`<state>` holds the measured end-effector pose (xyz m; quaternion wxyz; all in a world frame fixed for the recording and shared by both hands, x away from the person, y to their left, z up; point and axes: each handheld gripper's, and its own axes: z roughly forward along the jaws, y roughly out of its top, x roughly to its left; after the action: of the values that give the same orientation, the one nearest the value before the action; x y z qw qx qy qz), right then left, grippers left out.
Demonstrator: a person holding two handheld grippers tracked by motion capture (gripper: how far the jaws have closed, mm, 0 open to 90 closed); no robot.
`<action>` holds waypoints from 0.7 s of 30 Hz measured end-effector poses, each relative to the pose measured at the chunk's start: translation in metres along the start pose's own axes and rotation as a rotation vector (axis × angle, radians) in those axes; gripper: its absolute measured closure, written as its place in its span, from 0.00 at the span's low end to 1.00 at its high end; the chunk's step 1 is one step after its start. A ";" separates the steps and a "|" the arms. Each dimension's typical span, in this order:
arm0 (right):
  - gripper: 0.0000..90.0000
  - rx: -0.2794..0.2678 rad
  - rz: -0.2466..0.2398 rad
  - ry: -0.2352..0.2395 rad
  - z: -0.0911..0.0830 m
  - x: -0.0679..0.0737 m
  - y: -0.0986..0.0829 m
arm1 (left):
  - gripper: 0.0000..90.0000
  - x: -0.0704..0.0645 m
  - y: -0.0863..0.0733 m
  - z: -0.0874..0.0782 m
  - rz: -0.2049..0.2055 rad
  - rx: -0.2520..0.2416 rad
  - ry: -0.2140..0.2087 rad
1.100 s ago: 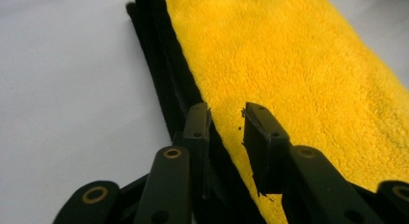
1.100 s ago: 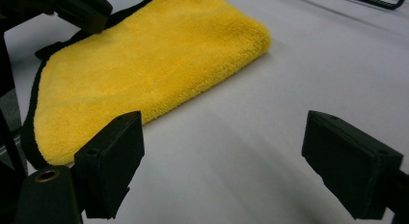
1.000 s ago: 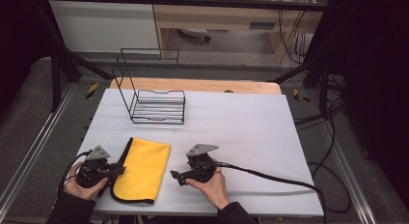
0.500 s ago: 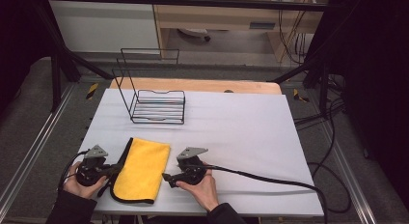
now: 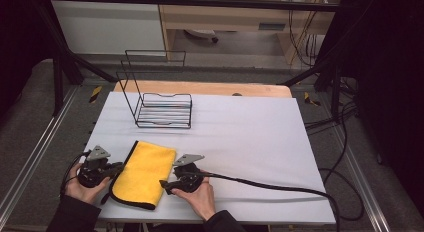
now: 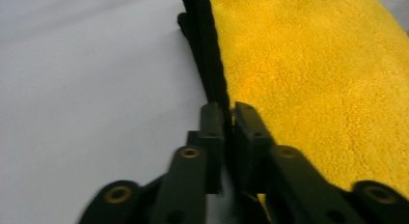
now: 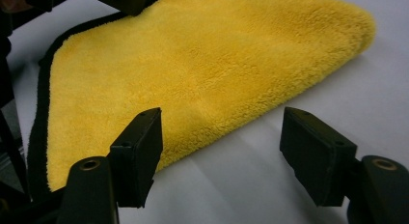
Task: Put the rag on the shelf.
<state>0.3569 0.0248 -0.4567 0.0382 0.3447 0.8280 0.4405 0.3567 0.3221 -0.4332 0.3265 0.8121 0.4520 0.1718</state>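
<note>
Hand-held gripper on the left (image 6: pixel 229 125) clamps the yellow cloth's (image 5: pixel 142 173) black edge, while the right (image 7: pixel 222 151), jaws spread, risks merely shoving the fold.

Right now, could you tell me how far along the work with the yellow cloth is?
Done: the cloth lies folded near the table front edge, and the left gripper is shut on its black-trimmed edge. In hand: the right gripper is open, fingers at the opposite edge, not yet gripping. Left: grasping that side and whatever handling follows; the wire rack stands empty.
</note>
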 end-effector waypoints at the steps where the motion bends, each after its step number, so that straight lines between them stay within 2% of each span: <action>1: 0.39 0.000 -0.002 -0.002 0.003 0.002 0.000 | 0.78 0.001 -0.001 -0.001 -0.003 -0.003 -0.001; 3: 0.44 -0.001 0.021 0.001 0.007 0.005 0.000 | 0.71 0.002 -0.002 -0.002 -0.019 -0.014 -0.004; 4: 0.48 -0.007 0.028 -0.010 0.009 0.007 0.000 | 0.63 0.003 -0.002 -0.003 -0.026 -0.023 -0.002; 5: 0.48 -0.007 0.028 -0.010 0.009 0.007 0.000 | 0.63 0.003 -0.001 -0.003 -0.032 -0.028 -0.002; 8: 0.53 -0.003 0.038 -0.026 0.012 0.012 0.002 | 0.53 0.002 0.000 -0.003 -0.036 -0.040 -0.002; 9: 0.59 -0.006 0.031 -0.047 0.014 0.014 0.002 | 0.48 0.002 0.000 -0.003 -0.036 -0.042 -0.005; 10: 0.59 -0.006 0.031 -0.047 0.014 0.014 0.002 | 0.48 0.001 0.001 -0.003 -0.037 -0.045 -0.009; 11: 0.68 -0.002 0.040 -0.050 0.015 0.016 0.002 | 0.41 0.001 0.001 -0.003 -0.038 -0.049 -0.012; 12: 0.68 -0.002 0.040 -0.050 0.015 0.016 0.002 | 0.41 0.000 0.001 -0.002 -0.042 -0.052 -0.017; 15: 0.84 0.007 0.072 -0.030 0.015 0.015 0.002 | 0.33 0.000 0.002 -0.001 -0.048 -0.055 -0.031; 17: 0.91 0.013 0.085 -0.022 0.014 0.015 0.003 | 0.30 0.000 0.002 0.000 -0.049 -0.054 -0.038; 21: 0.95 0.010 0.091 -0.019 0.013 0.015 0.004 | 0.30 -0.001 0.001 -0.001 -0.052 -0.056 -0.051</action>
<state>0.3521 0.0443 -0.4577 0.0243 0.3862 0.8133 0.4344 0.3559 0.3215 -0.4317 0.3650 0.7947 0.4595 0.1552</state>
